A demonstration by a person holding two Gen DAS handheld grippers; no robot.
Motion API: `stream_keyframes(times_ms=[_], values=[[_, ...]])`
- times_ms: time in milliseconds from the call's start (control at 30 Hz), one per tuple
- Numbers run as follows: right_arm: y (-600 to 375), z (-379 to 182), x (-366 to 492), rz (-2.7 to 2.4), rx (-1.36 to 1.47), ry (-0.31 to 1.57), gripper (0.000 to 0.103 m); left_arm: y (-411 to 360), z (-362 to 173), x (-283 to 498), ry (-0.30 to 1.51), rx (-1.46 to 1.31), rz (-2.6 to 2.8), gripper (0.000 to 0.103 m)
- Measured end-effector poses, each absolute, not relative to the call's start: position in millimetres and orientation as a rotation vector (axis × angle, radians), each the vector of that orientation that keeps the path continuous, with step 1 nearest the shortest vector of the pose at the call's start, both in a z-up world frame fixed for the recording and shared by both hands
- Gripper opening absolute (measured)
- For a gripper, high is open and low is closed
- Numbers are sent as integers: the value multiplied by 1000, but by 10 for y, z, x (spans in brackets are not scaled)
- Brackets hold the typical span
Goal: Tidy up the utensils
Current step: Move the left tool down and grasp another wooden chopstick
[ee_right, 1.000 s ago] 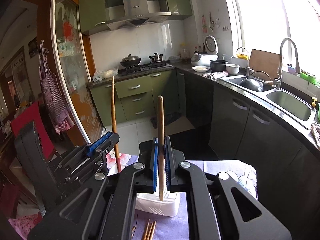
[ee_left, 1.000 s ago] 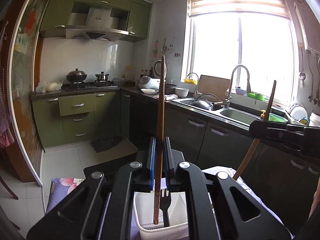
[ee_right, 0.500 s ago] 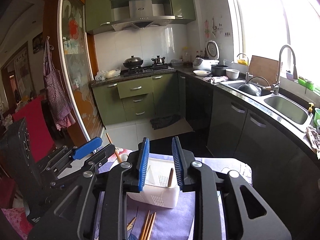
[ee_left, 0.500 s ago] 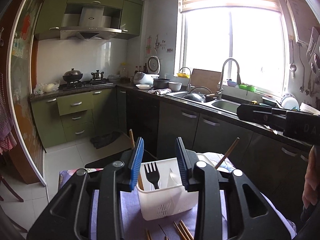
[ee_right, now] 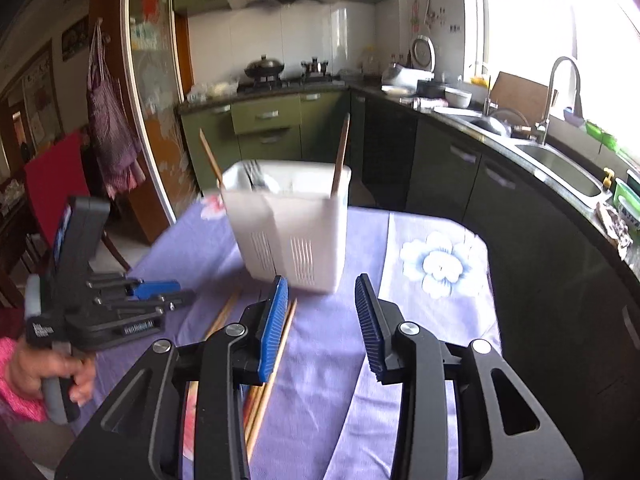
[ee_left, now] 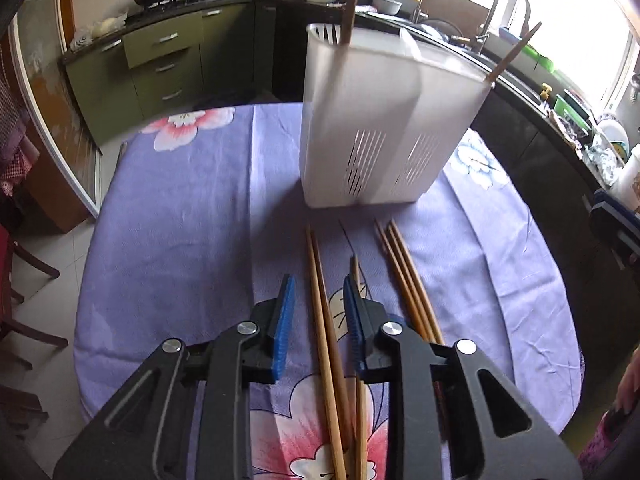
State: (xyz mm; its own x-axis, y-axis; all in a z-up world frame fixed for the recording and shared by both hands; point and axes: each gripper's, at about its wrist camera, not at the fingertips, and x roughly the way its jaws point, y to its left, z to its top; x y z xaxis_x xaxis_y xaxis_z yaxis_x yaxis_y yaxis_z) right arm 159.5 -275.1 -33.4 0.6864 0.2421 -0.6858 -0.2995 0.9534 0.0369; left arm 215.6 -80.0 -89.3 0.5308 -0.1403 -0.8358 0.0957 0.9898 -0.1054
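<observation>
A white slotted utensil caddy (ee_left: 384, 120) stands on the purple flowered tablecloth (ee_left: 180, 220). Two wooden chopsticks (ee_left: 347, 4) and a fork stick out of it; it also shows in the right wrist view (ee_right: 292, 224). Several loose chopsticks (ee_left: 404, 276) lie on the cloth in front of it. My left gripper (ee_left: 318, 300) is open, low over the cloth, with a pair of chopsticks (ee_left: 322, 312) lying between its jaws. My right gripper (ee_right: 322, 312) is open and empty, just right of loose chopsticks (ee_right: 276, 360). The left gripper also shows in the right wrist view (ee_right: 152, 292).
The table's round edge (ee_left: 86, 280) drops off at the left, with a chair (ee_left: 20, 280) beside it. Dark kitchen cabinets and a sink counter (ee_right: 552, 160) run along the right. A red chair (ee_right: 52, 176) stands at the far left.
Both grippers let go of their chopsticks into the caddy, opened, and have dropped down to the tablecloth in front of it, over the loose chopsticks.
</observation>
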Motion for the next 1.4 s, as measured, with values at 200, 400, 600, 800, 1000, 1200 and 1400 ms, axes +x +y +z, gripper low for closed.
stream_keyframes(times_ms=[200, 400, 600, 800, 1000, 1200, 1400], values=[[-2749, -912, 1737, 304, -62, 859, 35, -869, -1118, 2202, 1048, -9, -82, 22], [-2755, -982, 1906, 292, -57, 886, 35, -829, -1253, 2247, 1106, -1, -71, 17], [-2793, -1010, 2032, 281, -37, 908, 35, -845, -1320, 2303, 1128, 10, -89, 15], [-2786, -1020, 2050, 272, -31, 923, 35, -905, -1309, 2316, 1129, -6, -123, 15], [-2786, -1023, 2053, 274, -32, 923, 35, -937, -1351, 2322, 1139, 26, -105, 15], [-2770, -1023, 2044, 278, -35, 920, 35, -887, -1354, 2339, 1158, 6, -93, 15], [-2739, -1044, 2058, 287, -39, 925, 35, -985, -1413, 2328, 1160, 58, -117, 16]])
